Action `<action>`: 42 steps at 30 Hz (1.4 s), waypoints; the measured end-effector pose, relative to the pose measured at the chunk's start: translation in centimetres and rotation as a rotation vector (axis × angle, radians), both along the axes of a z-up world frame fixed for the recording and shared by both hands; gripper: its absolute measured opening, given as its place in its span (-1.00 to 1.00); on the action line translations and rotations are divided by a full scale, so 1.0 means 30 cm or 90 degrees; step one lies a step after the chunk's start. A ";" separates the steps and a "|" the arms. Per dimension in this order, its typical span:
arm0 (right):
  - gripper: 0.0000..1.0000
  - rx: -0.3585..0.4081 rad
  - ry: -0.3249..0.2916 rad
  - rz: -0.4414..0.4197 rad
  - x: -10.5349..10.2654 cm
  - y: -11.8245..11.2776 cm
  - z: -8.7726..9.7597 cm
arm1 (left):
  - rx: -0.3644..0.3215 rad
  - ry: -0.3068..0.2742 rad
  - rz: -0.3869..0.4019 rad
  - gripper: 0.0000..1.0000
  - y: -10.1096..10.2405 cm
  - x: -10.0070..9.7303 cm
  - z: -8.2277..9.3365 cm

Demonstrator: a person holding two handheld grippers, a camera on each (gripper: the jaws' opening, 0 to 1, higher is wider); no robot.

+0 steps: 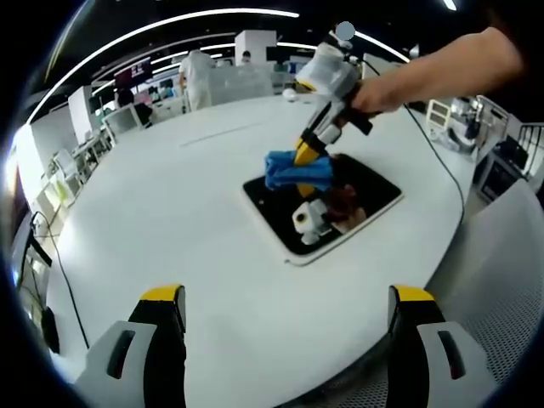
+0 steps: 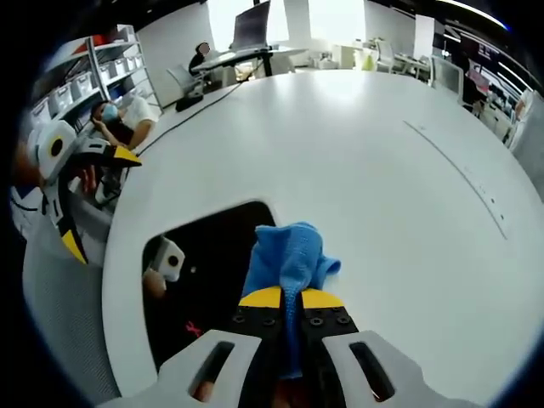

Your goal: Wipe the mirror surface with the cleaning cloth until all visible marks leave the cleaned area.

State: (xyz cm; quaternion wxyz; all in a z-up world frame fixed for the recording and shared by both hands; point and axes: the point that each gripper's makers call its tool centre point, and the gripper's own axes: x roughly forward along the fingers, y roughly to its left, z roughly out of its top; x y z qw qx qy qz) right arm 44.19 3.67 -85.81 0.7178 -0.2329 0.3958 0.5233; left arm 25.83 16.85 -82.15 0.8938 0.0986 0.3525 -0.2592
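Both tools: white bodies, black jaws, yellow tips; right tool (image 2: 291,299) shows screws

Blue cloth (image 2: 289,255), dark mirror (image 1: 374,191), white table (image 1: 170,212), yellow-tipped fingers (image 1: 161,294).

In the left gripper view the left gripper (image 1: 289,314) points forward with its 2 yellow-tipped jaws spread wide apart and nothing between them. Across from it, the right gripper (image 1: 308,153) angles steeply downward, held by a hand (image 1: 374,95) on a bare forearm reaching in from the upper right. In the right gripper view the right gripper (image 2: 291,299) has its 2 jaws pressed together, pinching the blue cloth (image 2: 289,255) at their yellow tips.
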 end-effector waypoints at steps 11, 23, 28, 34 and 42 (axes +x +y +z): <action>-1.00 -0.001 -0.006 -0.017 0.000 -0.057 0.009 | 0.003 0.000 -0.006 0.99 -0.002 -0.002 -0.002; -1.00 -0.006 -0.017 -0.024 -0.012 -0.064 0.021 | 0.003 0.001 -0.006 0.99 0.003 -0.001 -0.008; -1.00 -0.010 -0.022 -0.026 -0.010 -0.069 0.019 | 0.002 0.001 -0.005 0.99 0.001 -0.004 -0.003; -1.00 -0.013 -0.024 -0.031 -0.011 -0.080 0.019 | 0.000 0.002 -0.003 0.99 0.002 -0.003 -0.004; -1.00 -0.017 -0.039 -0.055 -0.010 -0.081 0.014 | 0.002 0.001 -0.005 0.99 -0.001 -0.002 -0.002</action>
